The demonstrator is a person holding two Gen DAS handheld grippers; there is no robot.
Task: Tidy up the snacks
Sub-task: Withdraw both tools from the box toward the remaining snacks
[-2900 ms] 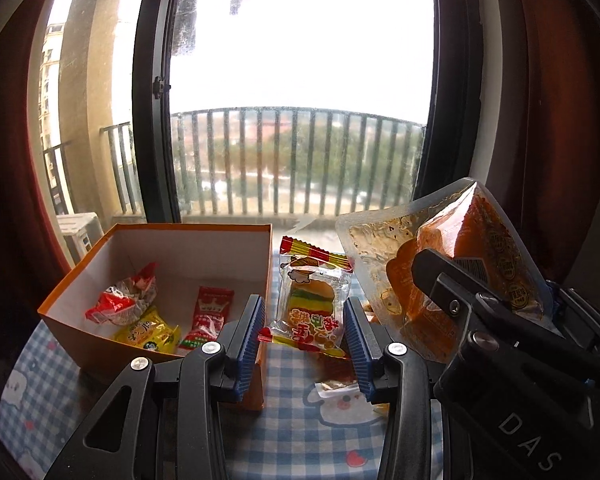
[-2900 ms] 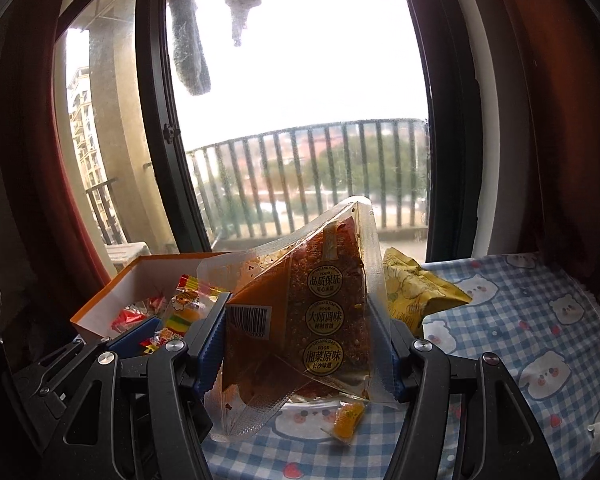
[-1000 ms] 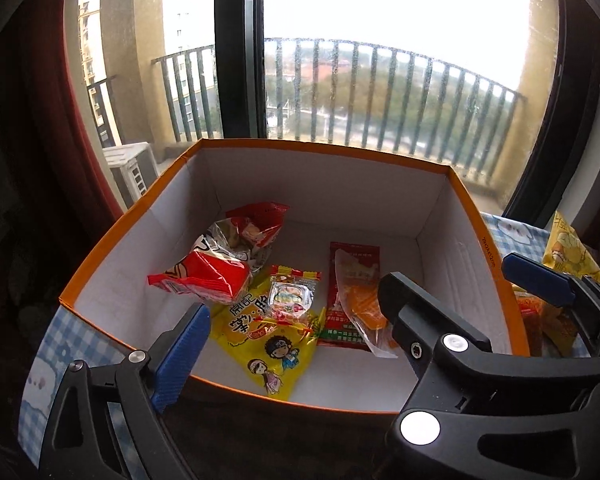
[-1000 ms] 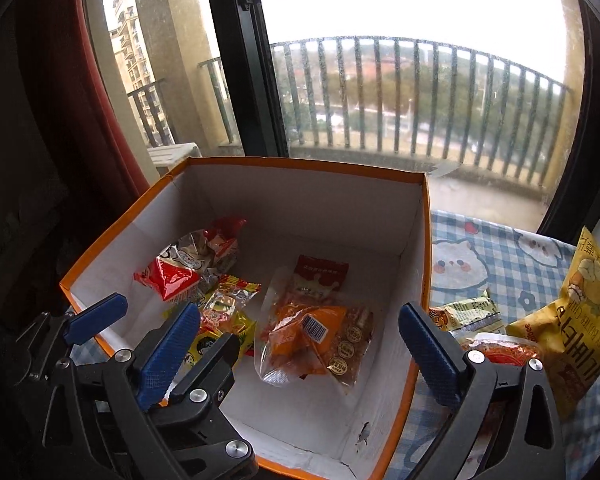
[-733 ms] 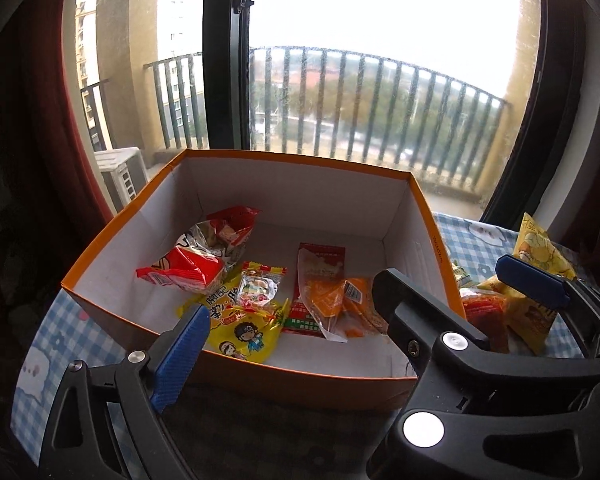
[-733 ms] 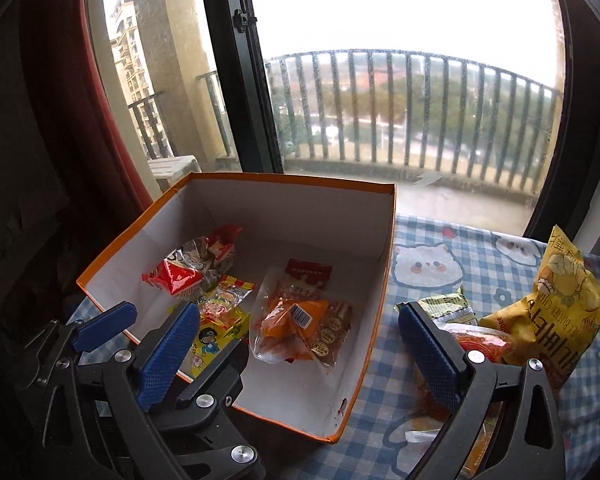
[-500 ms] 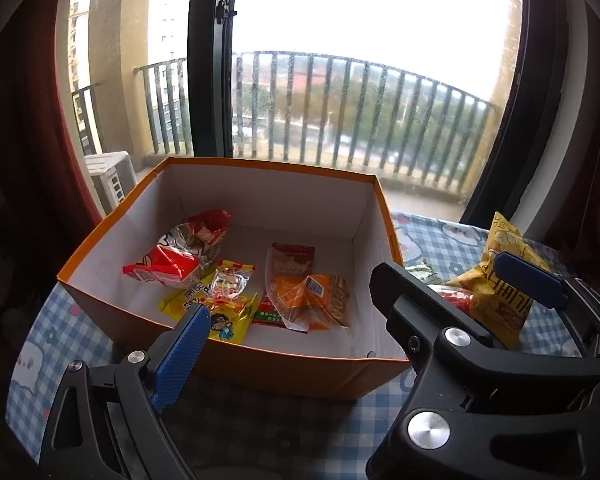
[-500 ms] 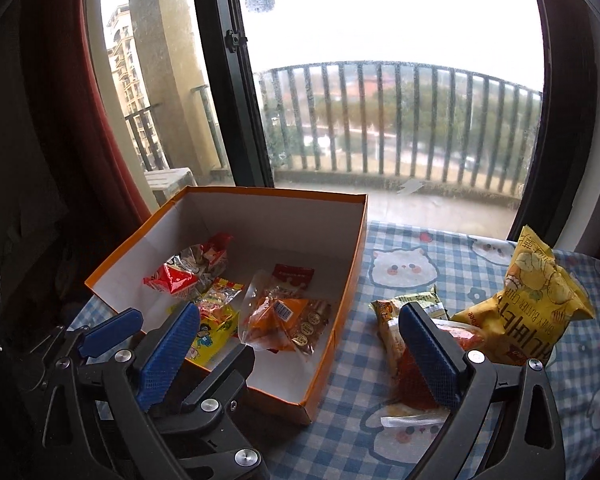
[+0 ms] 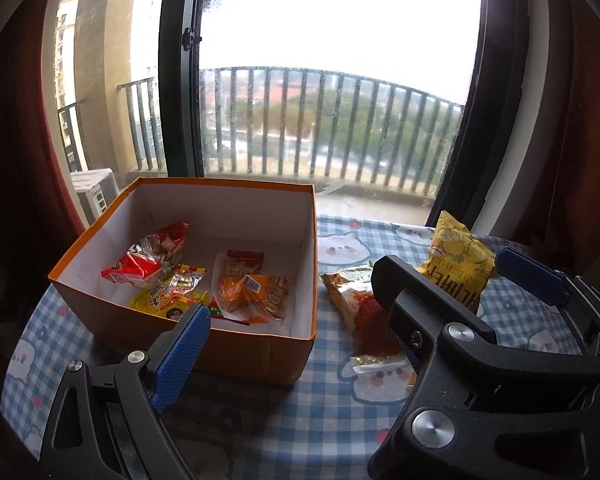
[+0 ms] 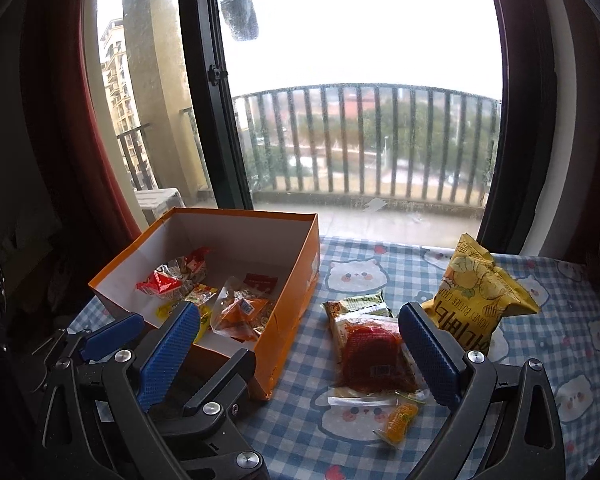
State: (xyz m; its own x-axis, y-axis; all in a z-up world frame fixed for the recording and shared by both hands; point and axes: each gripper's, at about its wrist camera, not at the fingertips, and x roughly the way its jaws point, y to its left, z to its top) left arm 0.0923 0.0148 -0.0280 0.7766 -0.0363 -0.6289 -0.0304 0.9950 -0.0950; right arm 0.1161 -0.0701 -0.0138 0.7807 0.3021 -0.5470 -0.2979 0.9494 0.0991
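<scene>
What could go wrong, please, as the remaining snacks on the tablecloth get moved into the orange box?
1. The red snack pack overlaps the green-topped pack; gripping one may drag both.
2. The small orange candy lies flat and may slip from the right gripper.
3. The two grippers sit close together, so the left gripper could collide.

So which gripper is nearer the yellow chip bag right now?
Right. The right gripper is open just short of the chip bag, its right finger beside it. The left gripper sits further left, in front of the box.
</scene>
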